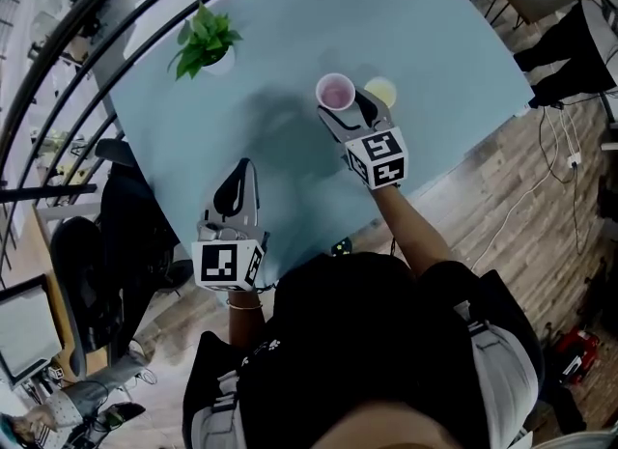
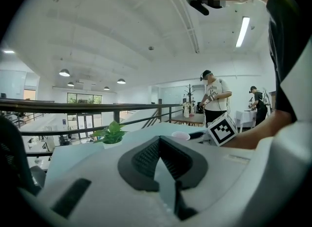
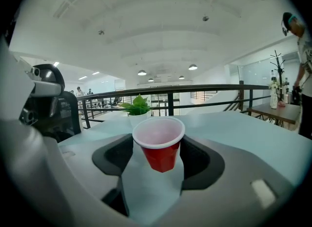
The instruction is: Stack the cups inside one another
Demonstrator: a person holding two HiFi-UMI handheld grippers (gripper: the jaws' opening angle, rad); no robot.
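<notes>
Blue table (image 1: 290, 80) — red cup (image 3: 159, 145), empty

Head view looks steeply down on the table (image 1: 290, 128). Gripper views sit low, facing across it. All share plant (image 1: 205, 40), red cup (image 1: 335, 92).

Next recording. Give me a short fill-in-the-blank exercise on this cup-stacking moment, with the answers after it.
1. The right tool grips a cup that is ____ on the outside.
2. Next to it on the table stands a second cup, coloured ____.
3. The left tool holds ____.

Missing words: red; yellow; nothing.
</notes>
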